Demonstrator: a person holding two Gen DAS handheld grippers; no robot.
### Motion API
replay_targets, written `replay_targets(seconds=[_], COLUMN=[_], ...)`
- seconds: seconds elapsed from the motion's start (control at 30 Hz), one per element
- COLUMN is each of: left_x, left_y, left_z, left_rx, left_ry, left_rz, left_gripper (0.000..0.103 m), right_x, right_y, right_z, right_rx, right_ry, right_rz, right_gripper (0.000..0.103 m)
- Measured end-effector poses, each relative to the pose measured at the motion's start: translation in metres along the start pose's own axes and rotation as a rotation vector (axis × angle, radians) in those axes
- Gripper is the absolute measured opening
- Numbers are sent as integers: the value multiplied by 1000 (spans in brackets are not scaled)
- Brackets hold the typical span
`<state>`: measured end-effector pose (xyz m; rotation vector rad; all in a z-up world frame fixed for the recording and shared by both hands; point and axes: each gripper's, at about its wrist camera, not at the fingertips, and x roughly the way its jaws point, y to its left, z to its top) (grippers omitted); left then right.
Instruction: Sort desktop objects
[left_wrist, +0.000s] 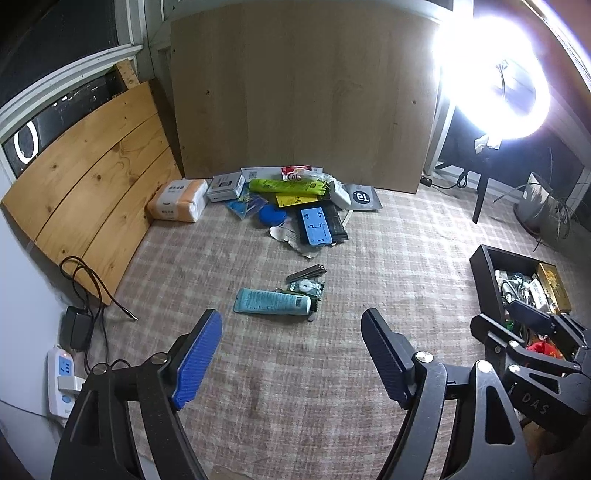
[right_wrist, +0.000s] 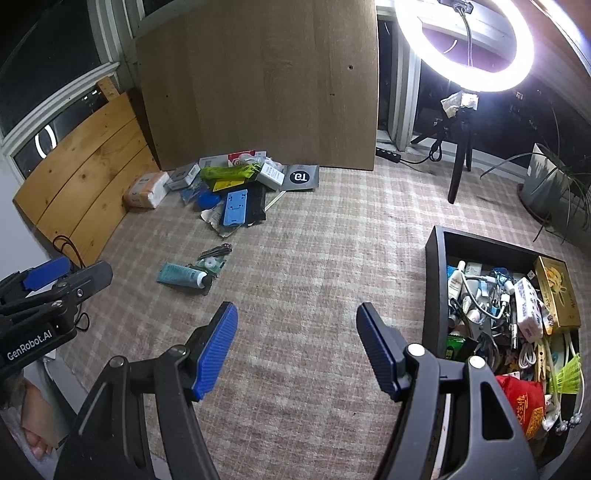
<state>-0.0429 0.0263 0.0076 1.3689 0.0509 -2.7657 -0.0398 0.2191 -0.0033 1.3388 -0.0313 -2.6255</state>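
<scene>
A teal tube (left_wrist: 273, 301) (right_wrist: 181, 275) lies on the checked cloth beside a small green packet (left_wrist: 306, 288) and a dark folding tool (left_wrist: 306, 271). Further back is a pile of several items, among them a blue case (left_wrist: 316, 225) (right_wrist: 234, 208) and a yellow-green pack (left_wrist: 284, 185). A black box (left_wrist: 484, 273) (right_wrist: 432, 288) at the right is crammed with cables, bottles and packets. My left gripper (left_wrist: 291, 323) hangs open and empty just short of the tube. My right gripper (right_wrist: 295, 310) is open and empty over bare cloth, left of the box.
A tissue pack (left_wrist: 179, 201) sits left of the pile. A power strip (left_wrist: 61, 380) and black adapter with cable lie at the left edge. Wooden boards lean at the back. A ring light (right_wrist: 465, 44) on a tripod and a potted plant (right_wrist: 546, 184) stand at the right.
</scene>
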Motion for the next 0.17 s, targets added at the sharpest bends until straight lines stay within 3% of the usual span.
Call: replay_targets(seconds=[0.17], left_x=[0], left_y=[-2], left_z=[1], left_rx=[15], left_ry=[-9], left_rz=[3], left_gripper=[76], right_x=[3], right_y=[0], right_z=[-2], right_rx=[2], right_ry=[9], right_rz=[3], right_gripper=[66])
